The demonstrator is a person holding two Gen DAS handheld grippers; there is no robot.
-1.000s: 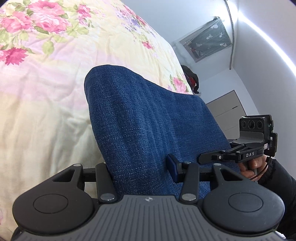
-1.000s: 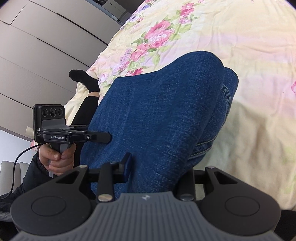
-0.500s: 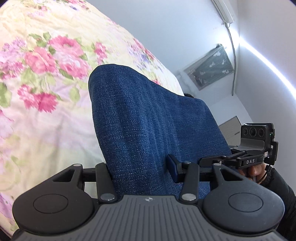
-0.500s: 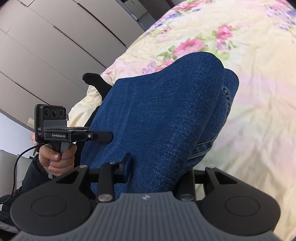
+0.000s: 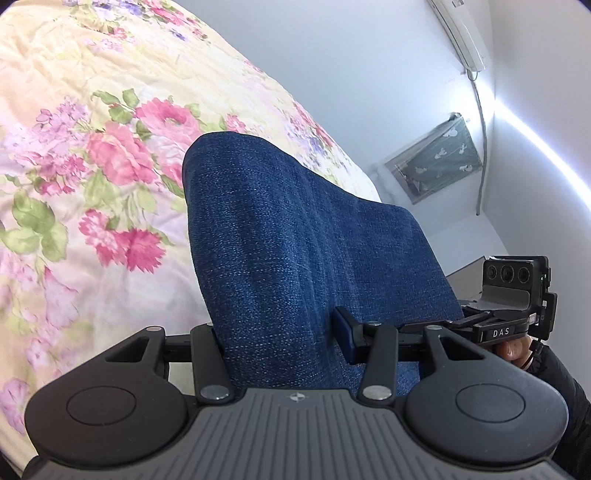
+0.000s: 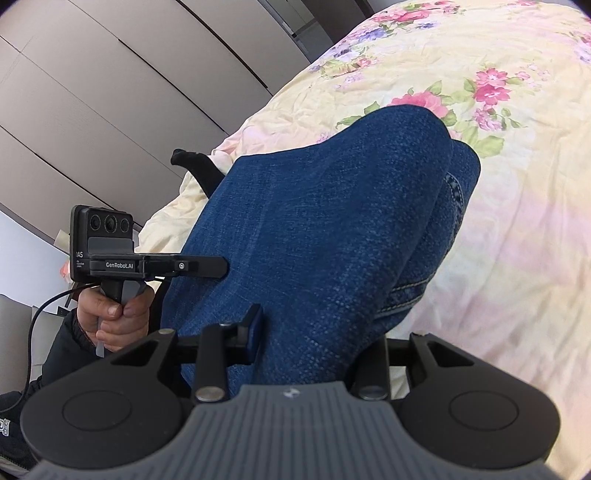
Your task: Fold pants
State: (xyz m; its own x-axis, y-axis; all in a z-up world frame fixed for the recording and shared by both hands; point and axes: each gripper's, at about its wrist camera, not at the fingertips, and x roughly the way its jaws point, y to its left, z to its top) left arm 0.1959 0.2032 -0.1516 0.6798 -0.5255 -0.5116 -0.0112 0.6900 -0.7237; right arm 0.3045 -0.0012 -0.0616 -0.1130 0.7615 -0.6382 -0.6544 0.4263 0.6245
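1. Left wrist view, at 9 o'clock: the quilt (image 5: 92,155), pale yellow with pink roses and green leaves, fills the left half and runs up to 12 o'clock.
2. At the centre: the pants (image 5: 295,258), blue denim, hang as a folded sheet raised off the quilt, with a rounded top edge toward 11 o'clock and their lower edge at 6 o'clock.
3. At 6 o'clock: the left gripper (image 5: 280,334) is clamped on the pants; the cloth passes between its two fingers, and the blue pad (image 5: 343,334) of one finger presses against the denim.
4. At 3 o'clock: the right gripper (image 5: 461,323) reaches in to the pants' right edge. Its fingertips are hidden by the cloth and by the left gripper's frame in this view.
5. At 1 o'clock: a white wall with an air conditioner (image 5: 461,35) high up.
6. Right wrist view, at 9 o'clock: the left gripper (image 6: 221,266) sticks out sideways, held by a hand (image 6: 114,317), its tip at the pants' left edge.
7. At 10 o'clock: grey wardrobe panels (image 6: 110,92).
8. At the centre: the pants (image 6: 332,229) drape in a thick bundle, with seam stitching showing at 4 o'clock.
9. At 6 o'clock: the right gripper (image 6: 314,343) is clenched on the pants; denim fills the gap between its fingers.
10. At 2 o'clock: the quilt (image 6: 517,166) lies behind and below the pants.
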